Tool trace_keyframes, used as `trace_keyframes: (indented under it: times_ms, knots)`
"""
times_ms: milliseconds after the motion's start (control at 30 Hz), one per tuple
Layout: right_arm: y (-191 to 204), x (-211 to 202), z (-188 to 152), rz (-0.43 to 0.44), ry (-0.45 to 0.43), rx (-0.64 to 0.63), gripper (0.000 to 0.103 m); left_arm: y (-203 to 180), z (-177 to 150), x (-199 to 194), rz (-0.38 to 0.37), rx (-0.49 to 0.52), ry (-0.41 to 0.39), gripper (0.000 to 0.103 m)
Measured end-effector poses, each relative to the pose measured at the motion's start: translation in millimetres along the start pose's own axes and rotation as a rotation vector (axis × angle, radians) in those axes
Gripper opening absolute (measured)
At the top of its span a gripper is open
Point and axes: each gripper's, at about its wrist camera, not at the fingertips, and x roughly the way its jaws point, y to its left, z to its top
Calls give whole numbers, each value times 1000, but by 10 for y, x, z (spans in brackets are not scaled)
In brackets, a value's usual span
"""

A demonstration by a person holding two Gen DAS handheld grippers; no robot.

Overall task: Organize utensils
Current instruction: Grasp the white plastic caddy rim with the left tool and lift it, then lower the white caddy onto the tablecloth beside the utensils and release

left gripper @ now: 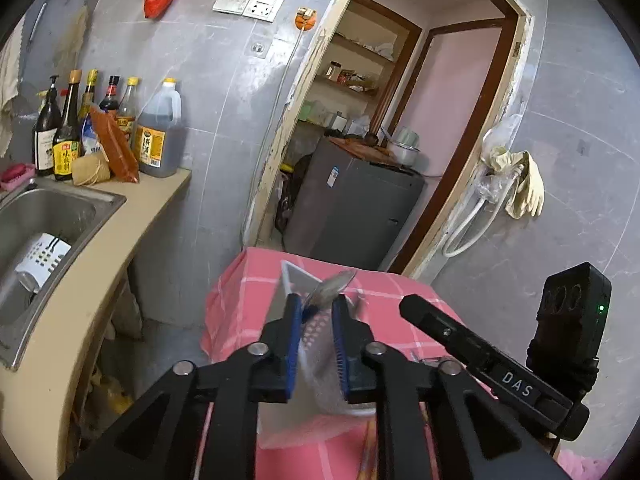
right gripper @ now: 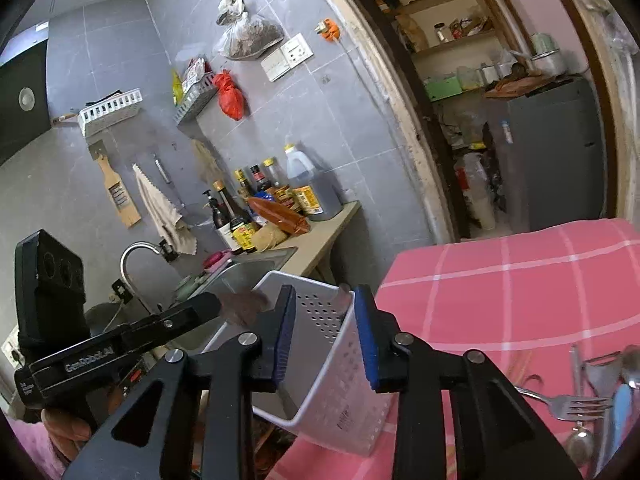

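A white perforated utensil holder (left gripper: 294, 276) stands on the pink checked tablecloth (left gripper: 236, 312). My left gripper (left gripper: 316, 308) hovers over its rim with the blue pads a little apart and open. A blurred metal spoon (left gripper: 334, 284) sticks up between the tips, and neither pad presses on it. My right gripper (right gripper: 324, 300) is open at the same holder (right gripper: 320, 344); the pads flank its upper edge without touching, and a grey blur (right gripper: 343, 298) shows inside. A fork (right gripper: 576, 404) and other loose utensils lie at the lower right.
A steel sink (left gripper: 60, 216) in a beige counter (left gripper: 160, 196) with sauce bottles (left gripper: 72, 132) lies to the left. Behind the table a doorway opens onto a grey appliance (left gripper: 352, 208). A hand (right gripper: 60, 428) holds the left gripper unit.
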Motion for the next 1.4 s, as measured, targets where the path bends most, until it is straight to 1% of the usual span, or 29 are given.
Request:
trace_keyframes:
  times_ms: [33, 67, 100, 133, 200, 267, 333, 367, 400, 433, 467, 533, 633, 767, 1000, 1167, 1400]
  knots:
    - [2, -59, 22, -14, -6, -1, 28, -24, -1, -41, 3, -5, -9, 25]
    - [2, -136, 45, -31, -16, -3, 29, -43, 6, -73, 4, -9, -18, 29]
    - [1, -203, 69, -46, -27, -6, 35, -62, 8, -112, 3, -12, -29, 36]
    - [11, -294, 113, -66, -45, -11, 42, -91, 13, -155, 6, -17, -42, 39]
    - [12, -464, 172, -97, -76, -24, 50, -149, 34, -214, 10, -18, -54, 39]
    - [9, -662, 242, -133, -110, -41, 57, -264, 48, -284, 21, 4, -71, 44]
    - [-8, -844, 314, -167, -146, -50, 70, -367, 56, -343, 29, 22, -91, 57]
    - [-23, -939, 337, -183, -163, -55, 73, -441, 55, -377, 31, 31, -103, 61]
    - [-42, -1034, 364, -201, -178, -62, 78, -491, 52, -401, 33, 37, -112, 67]
    - [-55, -1096, 400, -216, -187, -67, 81, -542, 47, -421, 34, 45, -122, 72]
    - [-83, -1193, 413, -234, -200, -76, 85, -621, 33, -442, 37, 58, -133, 75]
    - [-132, -1347, 444, -265, -217, -87, 95, -736, 1, -471, 43, 74, -146, 88]
    - [-219, -1555, 467, -305, -235, -100, 100, -924, -76, -488, 42, 90, -166, 97]
    - [-354, -1814, 451, -348, -244, -119, 102, -1151, -193, -445, 35, 94, -168, 100]
    - [-676, -2067, 373, -397, -205, -121, 102, -1482, -386, -296, 27, 121, -148, 101]
    - [-967, -2068, 276, -416, -158, -104, 102, -1650, -562, -130, 35, 131, -115, 101]
    - [-1393, -1933, 99, -415, -88, -71, 102, -1739, -814, 202, 63, 128, -56, 101]
